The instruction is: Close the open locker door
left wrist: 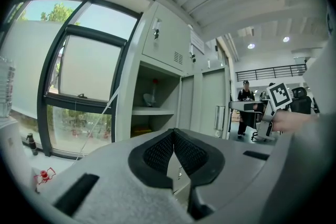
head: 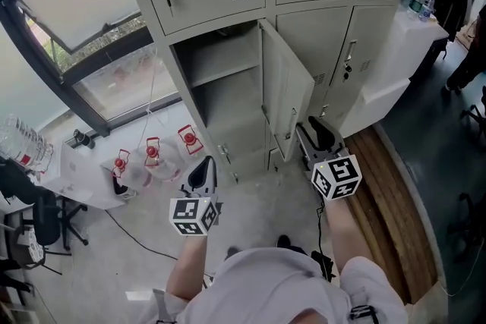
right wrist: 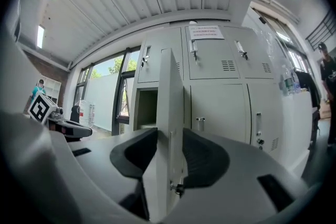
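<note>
The grey locker bank has one lower compartment (head: 228,87) standing open, with its door (head: 287,91) swung out towards me. My right gripper (head: 313,134) is at that door's free edge. In the right gripper view the door (right wrist: 170,92) stands edge-on between the jaws of the right gripper (right wrist: 170,149), which are spread open around it. My left gripper (head: 203,171) hangs low in front of the open compartment, clear of the lockers. Its pads (left wrist: 157,152) meet with nothing between them in the left gripper view, so that gripper (left wrist: 173,136) is shut.
Water jugs with red handles (head: 152,159) stand on the floor left of the lockers, under a tall window (head: 76,26). A white counter (head: 395,64) adjoins the lockers on the right, beside a wooden floor strip (head: 387,193). A person (left wrist: 244,107) stands far off.
</note>
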Available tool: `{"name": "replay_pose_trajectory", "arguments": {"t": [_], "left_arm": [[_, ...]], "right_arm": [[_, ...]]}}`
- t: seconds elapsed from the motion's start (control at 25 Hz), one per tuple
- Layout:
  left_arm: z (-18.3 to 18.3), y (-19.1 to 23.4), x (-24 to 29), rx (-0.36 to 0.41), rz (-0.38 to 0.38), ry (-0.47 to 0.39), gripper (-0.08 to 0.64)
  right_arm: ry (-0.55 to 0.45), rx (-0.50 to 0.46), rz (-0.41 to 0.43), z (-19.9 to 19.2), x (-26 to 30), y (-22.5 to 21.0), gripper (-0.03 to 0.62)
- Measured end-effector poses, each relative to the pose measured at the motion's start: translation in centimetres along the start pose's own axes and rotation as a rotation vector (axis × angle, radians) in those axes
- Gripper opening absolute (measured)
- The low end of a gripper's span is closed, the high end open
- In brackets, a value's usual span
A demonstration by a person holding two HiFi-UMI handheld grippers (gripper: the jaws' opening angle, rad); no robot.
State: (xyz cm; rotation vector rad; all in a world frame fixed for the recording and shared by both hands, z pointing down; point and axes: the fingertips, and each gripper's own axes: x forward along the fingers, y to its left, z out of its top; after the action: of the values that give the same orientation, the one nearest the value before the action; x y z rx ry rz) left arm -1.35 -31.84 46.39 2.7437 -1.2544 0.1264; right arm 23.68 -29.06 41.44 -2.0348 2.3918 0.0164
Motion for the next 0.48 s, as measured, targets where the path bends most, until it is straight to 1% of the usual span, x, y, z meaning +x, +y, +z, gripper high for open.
{"name": "replay_pose_trajectory", "arguments": {"t": [0.12, 0.48], "left_arm": [[-0.1, 0.3, 0.1, -0.004, 0.005, 0.002, 0.008], [-0.3, 1.0, -0.7, -0.005, 0.024, 0.004, 0.008]], "right_arm": [[-0.002, 0.016, 0.029, 0.0, 0.3, 0.8, 0.133], [-0.006, 0.022, 0.123, 0.1, 2.0, 4.7, 0.13]]}}
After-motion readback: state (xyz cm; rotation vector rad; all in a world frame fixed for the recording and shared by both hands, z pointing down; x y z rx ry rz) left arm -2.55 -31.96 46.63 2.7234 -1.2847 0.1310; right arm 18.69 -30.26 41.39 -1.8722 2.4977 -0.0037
